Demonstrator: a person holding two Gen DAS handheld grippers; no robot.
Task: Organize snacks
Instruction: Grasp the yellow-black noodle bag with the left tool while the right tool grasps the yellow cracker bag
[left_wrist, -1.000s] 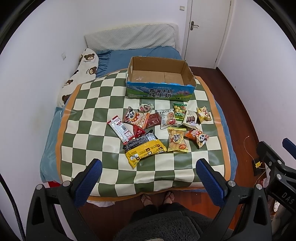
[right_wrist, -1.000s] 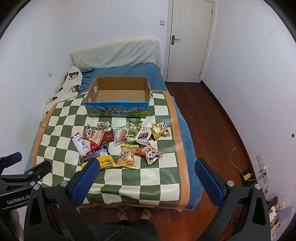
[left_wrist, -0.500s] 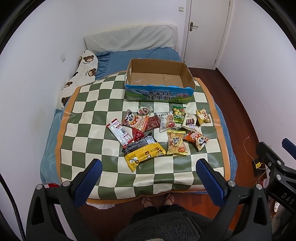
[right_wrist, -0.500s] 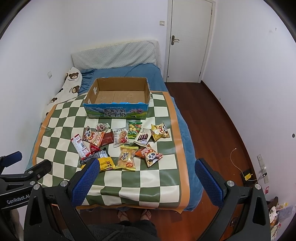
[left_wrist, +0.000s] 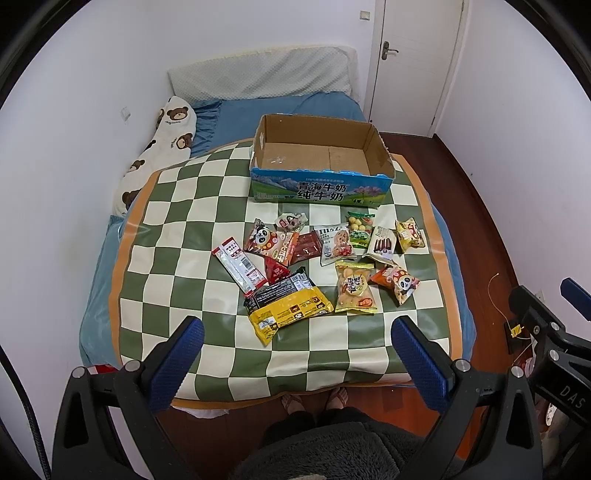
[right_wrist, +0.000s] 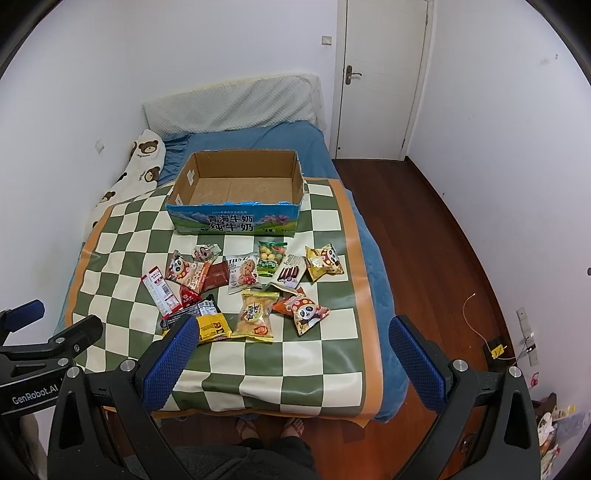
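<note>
Both views have crept slightly nearer the bed. Left gripper (left_wrist: 293, 341) and right gripper (right_wrist: 290, 339) hover wide apart, holding nothing; the snacks (left_wrist: 332, 266) lie untouched at six o'clock from the empty cardboard box (left_wrist: 317, 184).

Green/cream checked mat (left_wrist: 177, 206) w/ orange border is lying over a blue-sheeted bed (left_wrist: 258, 110). Bear-print pillow (left_wrist: 162, 147) is resting along the left wall, grey headboard cushion (right_wrist: 232, 103) leaning behind. White door (right_wrist: 384, 74) is sitting shut; wood floor (right_wrist: 424, 221) beside.
</note>
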